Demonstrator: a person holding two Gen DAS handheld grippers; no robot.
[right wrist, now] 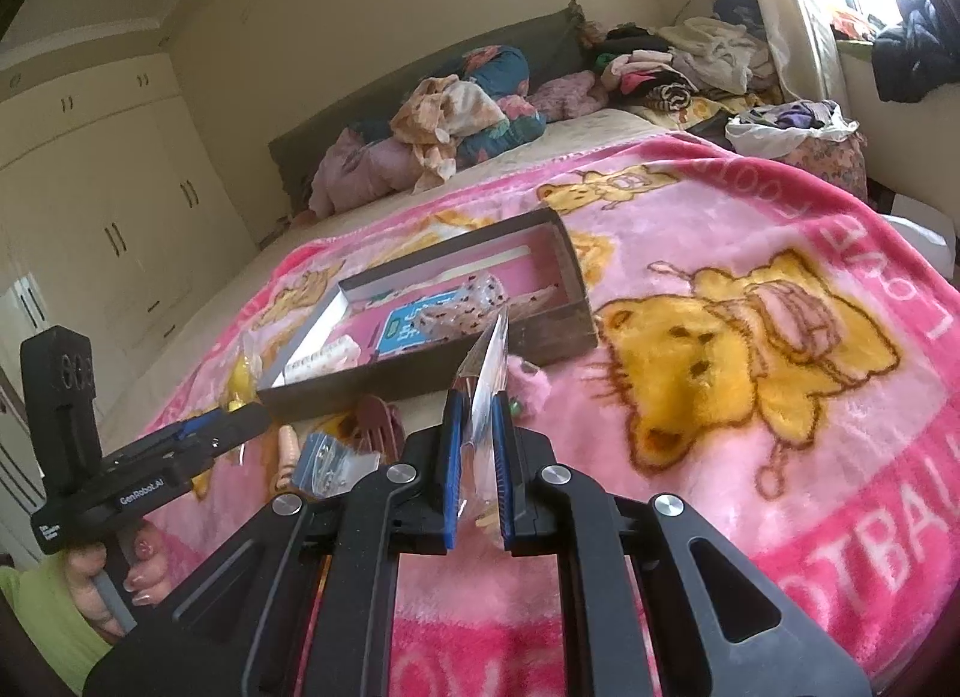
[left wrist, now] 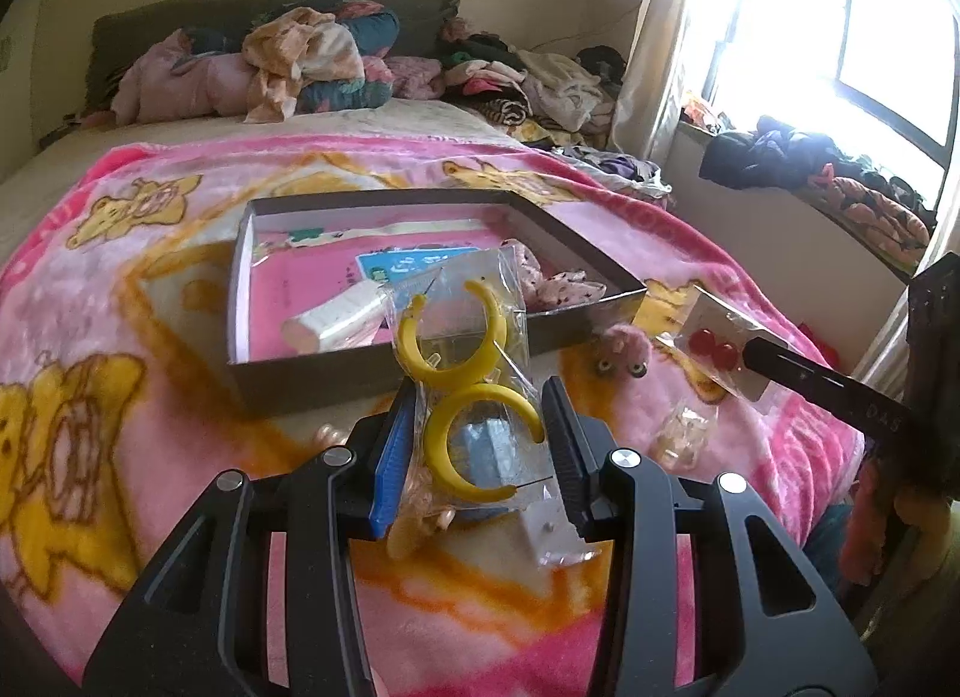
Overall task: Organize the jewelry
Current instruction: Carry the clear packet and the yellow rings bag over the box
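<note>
A shallow dark box [left wrist: 384, 364] lies on the pink blanket, also in the right wrist view [right wrist: 540, 331]. My left gripper [left wrist: 483, 427] is shut on a clear bag of yellow hoop earrings [left wrist: 462, 349], held just above the box's near wall; it also shows in the right wrist view [right wrist: 240, 415]. My right gripper [right wrist: 477, 427] is shut on a clear packet of red earrings [right wrist: 486, 373], seen edge-on, in front of the box. The packet with its red earrings [left wrist: 714, 346] shows at the right of the left wrist view, in the right gripper's fingers [left wrist: 798, 367].
The box holds a blue card [left wrist: 408, 268], a white piece [left wrist: 336, 325] and spotted fabric [left wrist: 558, 283]. A pink furry item [left wrist: 618, 349] and a small clear packet [left wrist: 684, 433] lie on the blanket [left wrist: 120, 289] nearby. More packets [right wrist: 330, 457] lie near me. Clothes are piled at the headboard.
</note>
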